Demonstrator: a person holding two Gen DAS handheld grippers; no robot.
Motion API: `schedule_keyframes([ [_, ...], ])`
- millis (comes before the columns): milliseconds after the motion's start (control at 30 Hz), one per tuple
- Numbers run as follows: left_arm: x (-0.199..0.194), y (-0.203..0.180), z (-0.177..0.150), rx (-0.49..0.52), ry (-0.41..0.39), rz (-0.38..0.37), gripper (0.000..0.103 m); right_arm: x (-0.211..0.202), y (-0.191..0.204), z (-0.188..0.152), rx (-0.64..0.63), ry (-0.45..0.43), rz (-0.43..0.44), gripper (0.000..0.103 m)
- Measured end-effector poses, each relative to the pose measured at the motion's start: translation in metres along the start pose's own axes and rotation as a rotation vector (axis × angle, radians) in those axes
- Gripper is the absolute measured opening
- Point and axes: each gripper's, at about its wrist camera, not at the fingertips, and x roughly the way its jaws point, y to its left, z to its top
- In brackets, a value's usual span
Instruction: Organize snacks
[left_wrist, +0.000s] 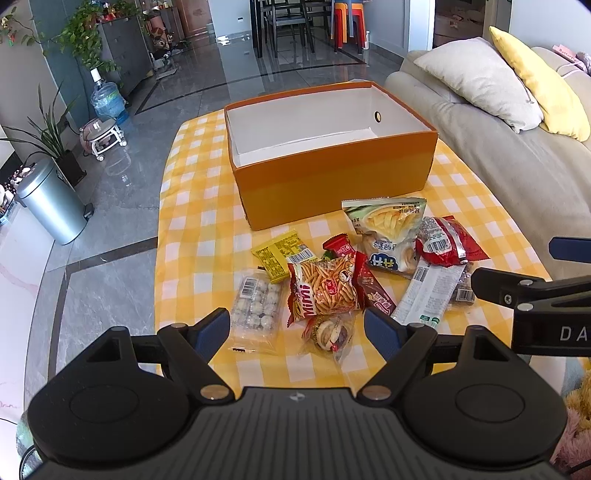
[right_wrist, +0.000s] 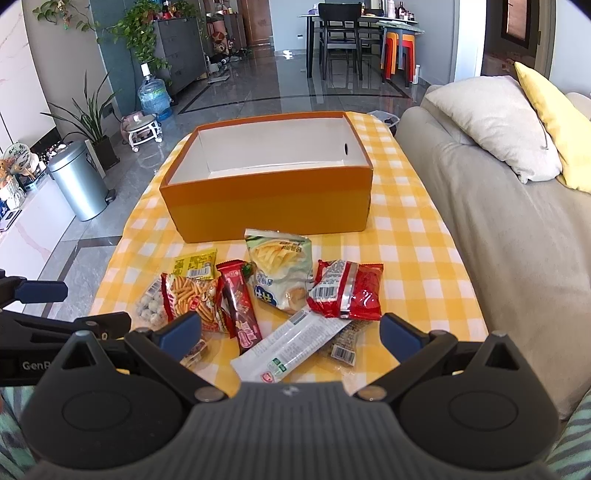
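Observation:
An orange box (left_wrist: 332, 177) (right_wrist: 266, 206) with a white, empty inside stands on the yellow checked tablecloth. In front of it lies a heap of snack packets: a Mimi stick-snack bag (left_wrist: 323, 290) (right_wrist: 192, 295), a clear pack of round sweets (left_wrist: 255, 306), a yellow packet (left_wrist: 282, 253) (right_wrist: 195, 263), a green chips bag (left_wrist: 386, 218) (right_wrist: 279, 258), a red packet (left_wrist: 448, 242) (right_wrist: 347, 290), a long white packet (left_wrist: 428, 295) (right_wrist: 291, 345). My left gripper (left_wrist: 297, 334) hovers open near the Mimi bag. My right gripper (right_wrist: 291, 332) hangs open over the white packet. Neither holds anything.
A beige sofa (right_wrist: 498, 221) with a white and a yellow cushion runs along the table's right side. To the left the table edge drops to a tiled floor with a metal bin (left_wrist: 51, 201), a water jug (right_wrist: 154, 94) and plants. Dining chairs stand far back.

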Motion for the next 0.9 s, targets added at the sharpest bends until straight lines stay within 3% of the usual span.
schedule_keyframes([
  [900, 0.0056, -0.0027, -0.0028, 0.011, 0.019, -0.006, 0.096, 0.0088, -0.0035, -0.0008, 0.009, 0.031, -0.012, 0.099],
])
